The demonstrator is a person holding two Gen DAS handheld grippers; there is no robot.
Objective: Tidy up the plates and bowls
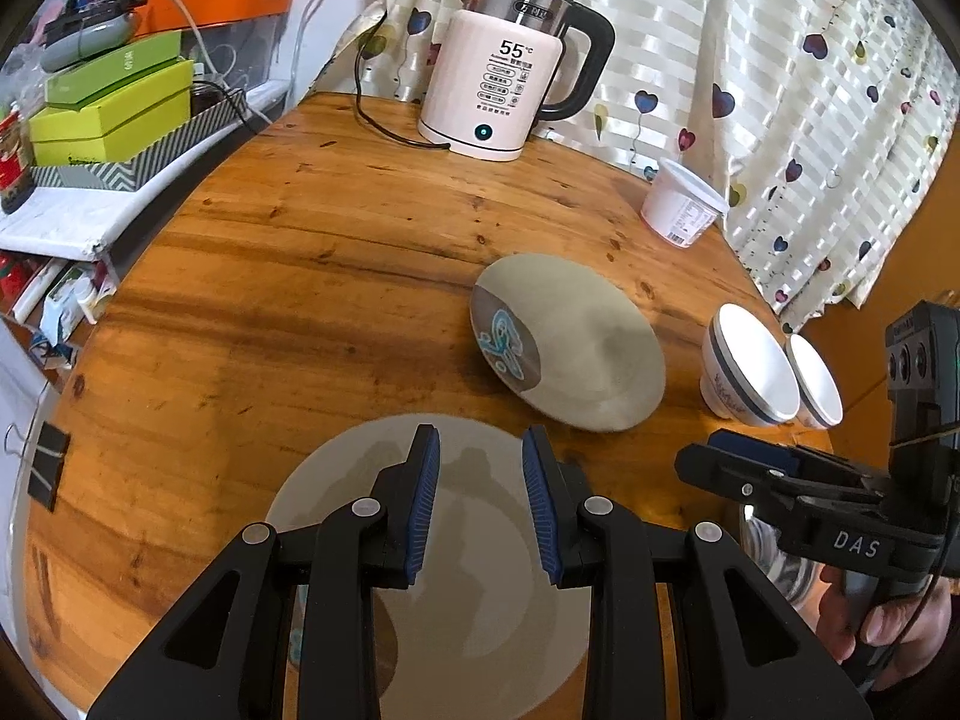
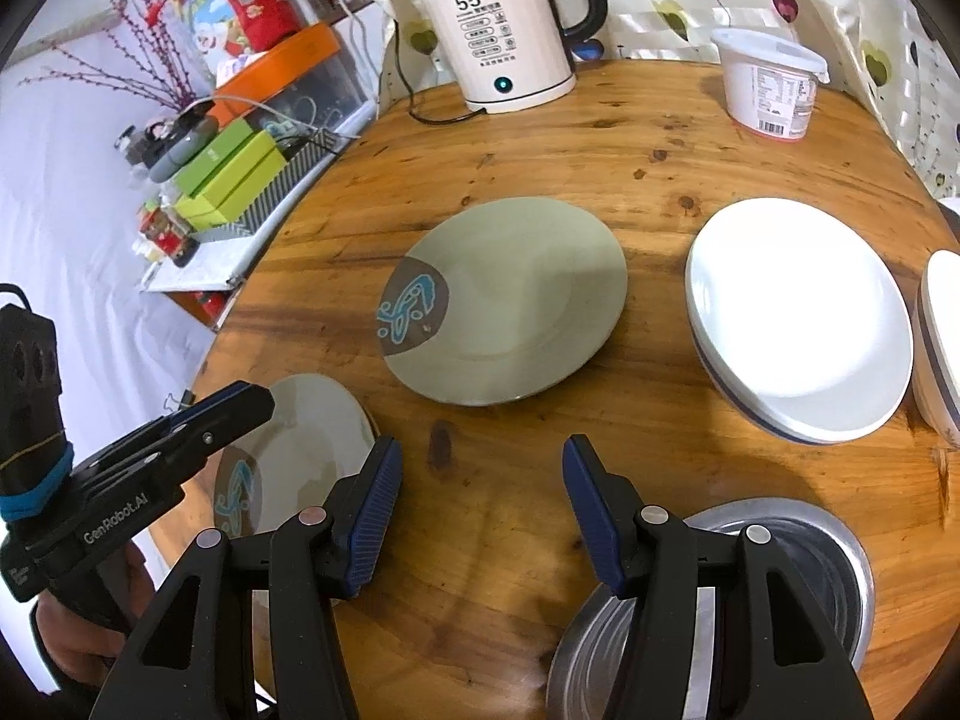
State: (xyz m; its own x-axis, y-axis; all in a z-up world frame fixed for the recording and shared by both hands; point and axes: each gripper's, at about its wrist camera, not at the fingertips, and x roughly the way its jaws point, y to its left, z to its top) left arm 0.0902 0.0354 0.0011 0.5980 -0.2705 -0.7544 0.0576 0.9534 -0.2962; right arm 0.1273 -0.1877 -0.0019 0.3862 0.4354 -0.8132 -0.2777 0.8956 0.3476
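My left gripper (image 1: 480, 450) is open and hangs over a grey plate (image 1: 480, 588) at the table's near edge, with nothing between its pads. A second grey plate (image 1: 576, 342) with a blue motif lies farther out, and two white bowls (image 1: 750, 366) stand to its right. My right gripper (image 2: 480, 462) is open above bare wood. In its view the motif plate (image 2: 510, 300) lies ahead. The near plate (image 2: 306, 444) is at lower left under the left gripper (image 2: 258, 405). A white bowl (image 2: 798, 312) sits right, another (image 2: 939, 336) at the edge.
An electric kettle (image 2: 504, 30) with its cord and a white tub (image 2: 768, 84) stand at the back of the round wooden table (image 2: 600, 150). Steel bowls (image 2: 798, 570) sit under the right gripper's right finger. Boxes and clutter (image 2: 234, 180) fill a shelf to the left.
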